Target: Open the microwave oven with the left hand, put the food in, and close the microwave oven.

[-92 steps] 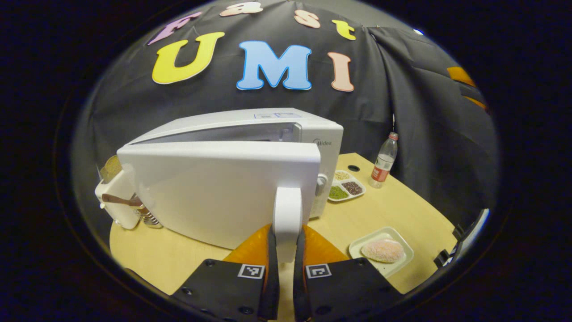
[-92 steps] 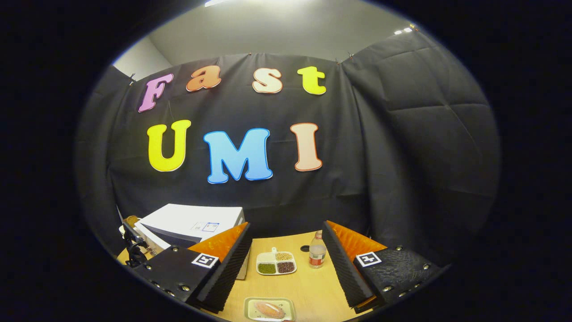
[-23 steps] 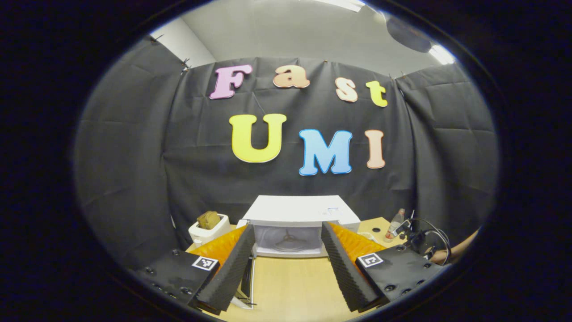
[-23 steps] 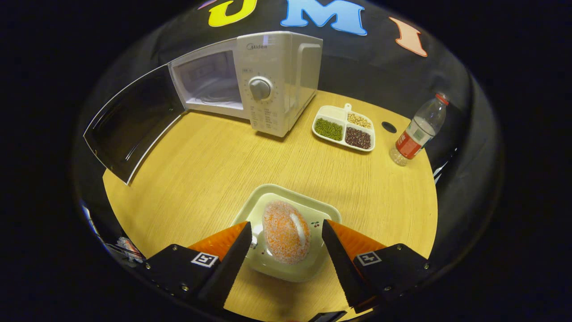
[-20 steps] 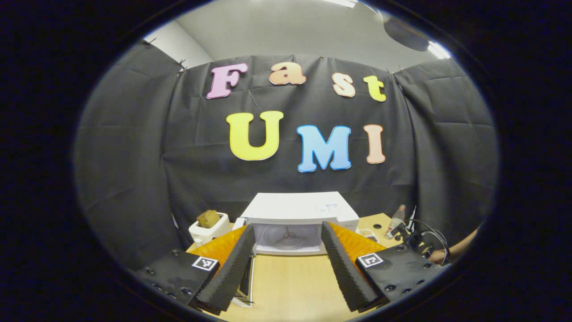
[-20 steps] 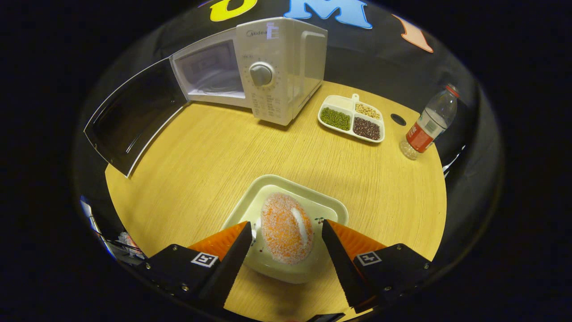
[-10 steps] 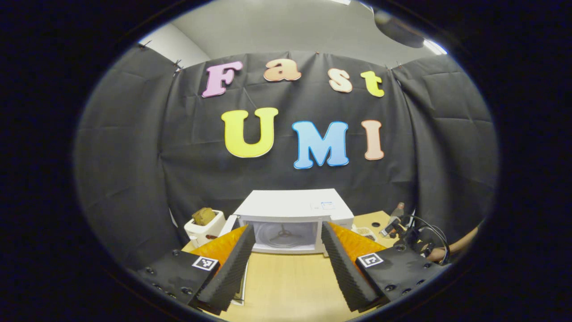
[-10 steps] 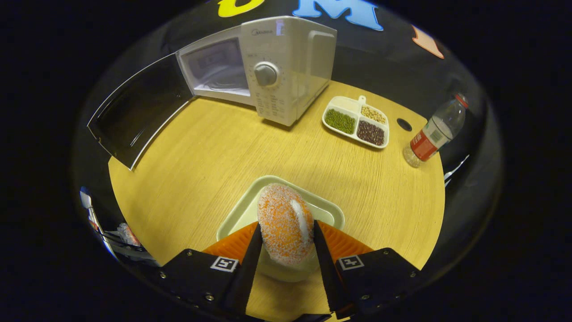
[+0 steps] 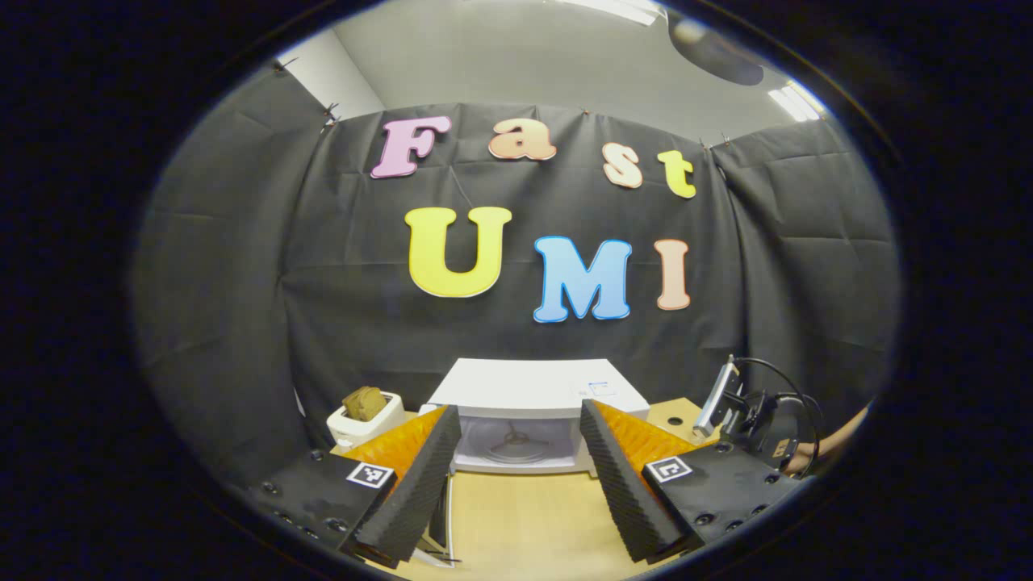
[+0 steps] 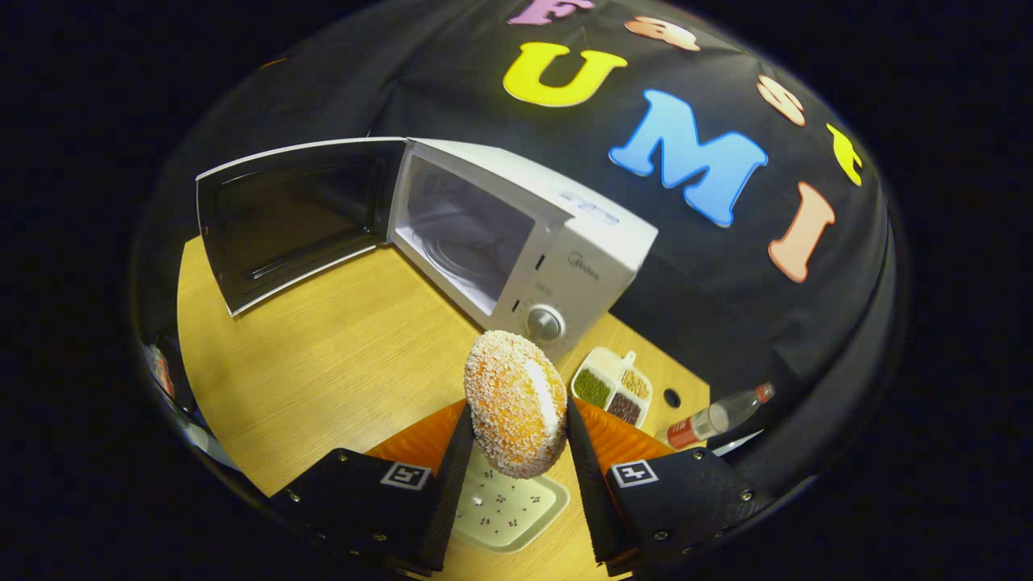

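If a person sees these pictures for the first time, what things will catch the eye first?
In the right gripper view, the sugar-coated bun stands out first, pinched between the right gripper fingers above its empty plate. Behind it, the white microwave stands on the wooden table with its door swung wide open. In the left gripper view, the left gripper is open and faces the microwave cavity.

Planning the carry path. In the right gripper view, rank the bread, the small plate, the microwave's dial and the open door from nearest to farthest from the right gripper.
1. Sugar-coated bread: held between the right gripper jaws.
2. Small plate: on the table, just below the bread.
3. Microwave dial: ahead, slightly right.
4. Open microwave door: far ahead, to the left.
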